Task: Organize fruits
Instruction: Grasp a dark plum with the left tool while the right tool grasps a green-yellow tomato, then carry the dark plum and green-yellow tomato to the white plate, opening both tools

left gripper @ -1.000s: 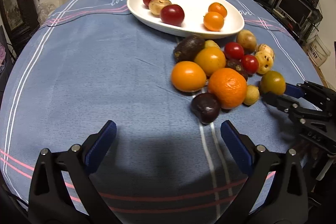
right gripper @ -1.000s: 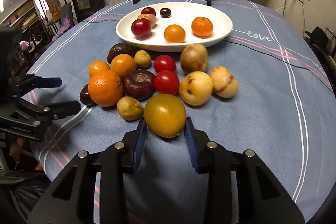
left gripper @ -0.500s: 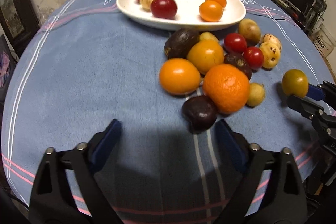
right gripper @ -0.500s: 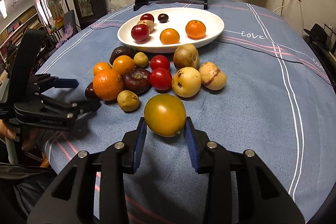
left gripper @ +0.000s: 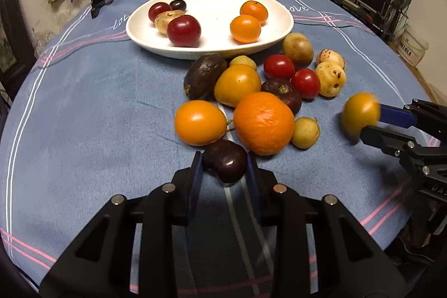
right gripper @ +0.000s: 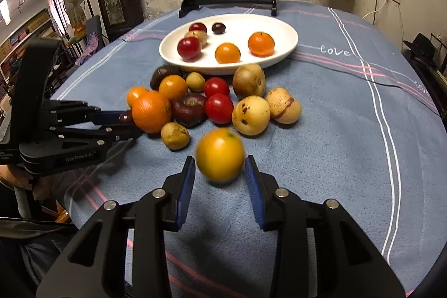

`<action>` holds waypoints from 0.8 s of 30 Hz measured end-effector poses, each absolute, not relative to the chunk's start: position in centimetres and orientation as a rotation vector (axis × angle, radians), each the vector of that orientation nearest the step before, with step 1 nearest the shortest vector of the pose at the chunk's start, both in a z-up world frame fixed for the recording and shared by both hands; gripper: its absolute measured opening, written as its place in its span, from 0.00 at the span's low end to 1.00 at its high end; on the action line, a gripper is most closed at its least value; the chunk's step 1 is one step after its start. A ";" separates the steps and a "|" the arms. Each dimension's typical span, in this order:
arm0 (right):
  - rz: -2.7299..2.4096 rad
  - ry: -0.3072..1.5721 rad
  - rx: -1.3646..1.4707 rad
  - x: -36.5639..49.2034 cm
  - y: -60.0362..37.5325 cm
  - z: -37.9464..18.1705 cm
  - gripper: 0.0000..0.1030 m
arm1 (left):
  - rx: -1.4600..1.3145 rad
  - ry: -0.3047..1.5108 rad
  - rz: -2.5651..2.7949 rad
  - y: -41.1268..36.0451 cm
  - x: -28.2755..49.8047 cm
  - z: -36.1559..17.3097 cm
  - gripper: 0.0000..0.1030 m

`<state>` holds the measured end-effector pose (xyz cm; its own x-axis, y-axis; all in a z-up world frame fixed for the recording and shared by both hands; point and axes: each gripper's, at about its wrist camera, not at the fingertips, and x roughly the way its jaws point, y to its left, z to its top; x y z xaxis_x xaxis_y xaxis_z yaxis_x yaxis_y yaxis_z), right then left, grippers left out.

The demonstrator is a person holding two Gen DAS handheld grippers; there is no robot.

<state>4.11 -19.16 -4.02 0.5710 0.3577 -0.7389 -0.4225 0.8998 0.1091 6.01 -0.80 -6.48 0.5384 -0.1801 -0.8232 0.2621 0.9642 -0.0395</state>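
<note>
The left hand-held gripper [left gripper: 224, 172] has just been closing, and its blue pads now press on either side of a dark purple fruit [left gripper: 225, 164] at the near edge of the fruit pile, low against the blue striped cloth of the surface [left gripper: 83, 102]. That fruit is small, glossy and almost black, and sits just in front of a large orange [left gripper: 264, 122] and an orange-yellow fruit [left gripper: 200, 122]. The right hand-held gripper [right gripper: 220, 172] is clamped on a yellow-orange fruit [right gripper: 220, 155], its pads pressing both sides; this fruit is round, smooth, tinged green near the top and blurred in both views. It is apart from the pile, on the near right side of it. The rest of the loose fruit lies bunched on the surface between the grippers and a white oval plate [left gripper: 212, 46] farther back: two red tomatoes [left gripper: 306, 83], several pale speckled yellow fruits [left gripper: 330, 78], a dark brown oblong fruit [left gripper: 205, 76] and a few small yellowish ones. On the plate two orange fruits [left gripper: 245, 28] sit at the right, while red, pale and dark fruits [left gripper: 183, 30] cluster at the left.
</note>
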 end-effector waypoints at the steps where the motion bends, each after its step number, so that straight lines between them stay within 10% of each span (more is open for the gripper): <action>1: 0.461 0.840 -0.081 4.0 -19.2 -3.8 0.36 | 0.088 0.962 -0.265 -0.7 5.9 -6.3 0.30; 24: 0.447 0.895 -0.174 7.2 -15.3 -6.0 0.38 | 0.056 0.968 -0.282 0.0 6.2 -6.9 0.30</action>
